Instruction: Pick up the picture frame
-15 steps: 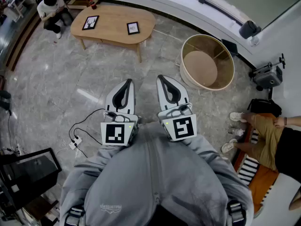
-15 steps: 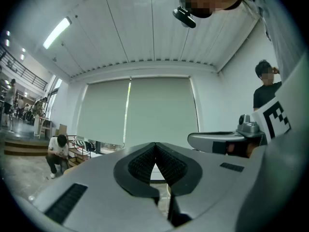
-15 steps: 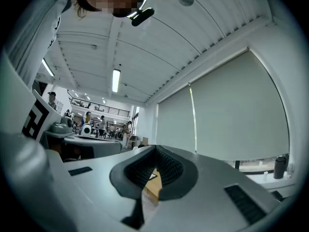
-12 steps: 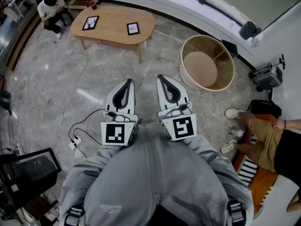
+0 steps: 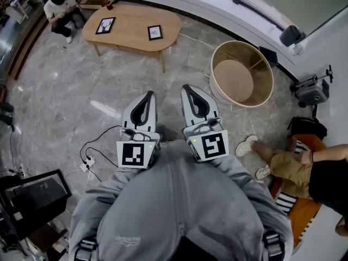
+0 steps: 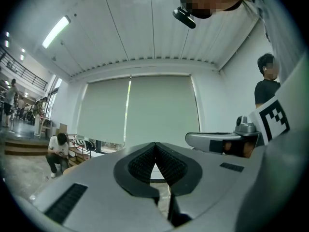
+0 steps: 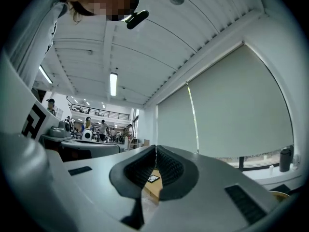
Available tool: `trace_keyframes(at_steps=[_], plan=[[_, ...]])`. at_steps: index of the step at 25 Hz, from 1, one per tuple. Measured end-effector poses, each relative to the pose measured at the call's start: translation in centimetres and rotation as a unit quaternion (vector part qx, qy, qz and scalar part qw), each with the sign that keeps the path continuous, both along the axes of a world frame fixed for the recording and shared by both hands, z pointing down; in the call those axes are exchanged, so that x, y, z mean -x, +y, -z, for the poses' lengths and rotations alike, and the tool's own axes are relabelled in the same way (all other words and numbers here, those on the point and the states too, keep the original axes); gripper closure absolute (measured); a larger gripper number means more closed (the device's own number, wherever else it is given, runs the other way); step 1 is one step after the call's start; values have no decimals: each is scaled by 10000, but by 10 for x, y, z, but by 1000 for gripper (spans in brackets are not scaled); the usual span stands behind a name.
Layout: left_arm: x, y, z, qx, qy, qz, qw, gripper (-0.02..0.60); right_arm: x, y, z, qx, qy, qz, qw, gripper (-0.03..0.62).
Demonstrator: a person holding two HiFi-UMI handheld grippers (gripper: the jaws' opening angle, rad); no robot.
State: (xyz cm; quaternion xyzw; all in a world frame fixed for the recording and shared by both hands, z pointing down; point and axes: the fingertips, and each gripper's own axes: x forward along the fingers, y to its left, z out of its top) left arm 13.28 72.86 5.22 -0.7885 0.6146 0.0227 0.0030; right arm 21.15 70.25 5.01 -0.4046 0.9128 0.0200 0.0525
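Bystander's shoe [image 5: 246, 145] stepped left; left hand-held gripper [image 5: 148, 94], right hand-held gripper [image 5: 185, 88] closed, empty.

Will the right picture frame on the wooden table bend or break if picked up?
Probably stiff, not bendy: the picture frame shows a straight dark border. It looks flat and small on the wooden table, so likely light. If its front is glass, which I cannot tell, it could crack.
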Motion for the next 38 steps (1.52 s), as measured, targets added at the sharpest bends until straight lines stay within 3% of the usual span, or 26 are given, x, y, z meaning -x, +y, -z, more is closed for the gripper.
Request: trace_keyframes(at_steps=[9, 17, 26, 32, 38], plan=[[21, -77, -14, 90, 79, -23, 9999, 563, 12, -74, -16, 141, 105, -145, 9997, 562], [94, -208, -28, 183, 153, -259, 9994, 563, 85, -205, -29, 255, 201, -365, 9988, 562], [139, -334, -40, 376, 217, -692, 9967, 563, 126, -326, -44, 559, 178, -775, 9953, 562], [165, -380, -49, 462, 275, -899, 9945, 563, 148, -367, -45, 546, 225, -1037, 9929, 562], [181, -392, -58, 553, 457, -923, 9931, 563, 153, -377, -51, 663, 307, -1249, 9895, 562]])
